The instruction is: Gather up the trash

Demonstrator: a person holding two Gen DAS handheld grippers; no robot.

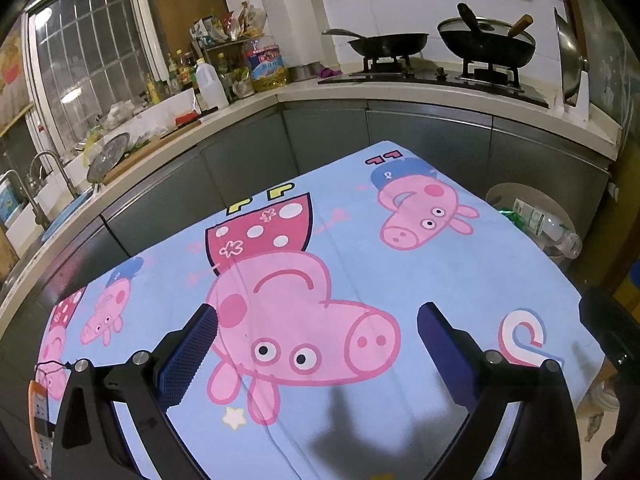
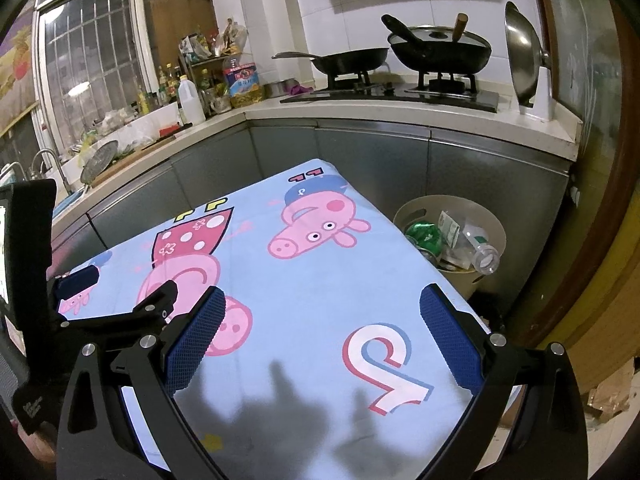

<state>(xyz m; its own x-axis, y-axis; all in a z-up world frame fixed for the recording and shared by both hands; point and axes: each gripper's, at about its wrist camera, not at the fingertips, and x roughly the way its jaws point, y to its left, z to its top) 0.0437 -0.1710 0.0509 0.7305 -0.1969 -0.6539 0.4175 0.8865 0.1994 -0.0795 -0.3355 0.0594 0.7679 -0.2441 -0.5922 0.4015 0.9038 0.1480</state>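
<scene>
Blue padding lined the fingers of both tools, and each pair stood spread wide with nothing between them. The left gripper [image 1: 316, 344] hung over the light-blue cartoon-pig cloth [image 1: 400, 272] that covered the table, its pads framing only printed fabric. The right gripper [image 2: 322, 330] hung over the same cloth [image 2: 320, 280] nearer its right edge, likewise gripping nothing; in its view the left tool showed at the far left.

The trash lay well apart from both, ahead and to the right, off the table's far right corner. It sat in a beige bin [image 2: 494, 226] on the floor against the grey cabinets: a clear plastic bottle [image 2: 482, 252] leaning out over the rim, a crumpled green wrapper [image 2: 424, 234] beside it, and further scraps underneath too tangled to tell apart. From the left wrist view the bin [image 1: 504, 192] was partly hidden behind the table edge, with the bottle [image 1: 560, 236] poking over it.
</scene>
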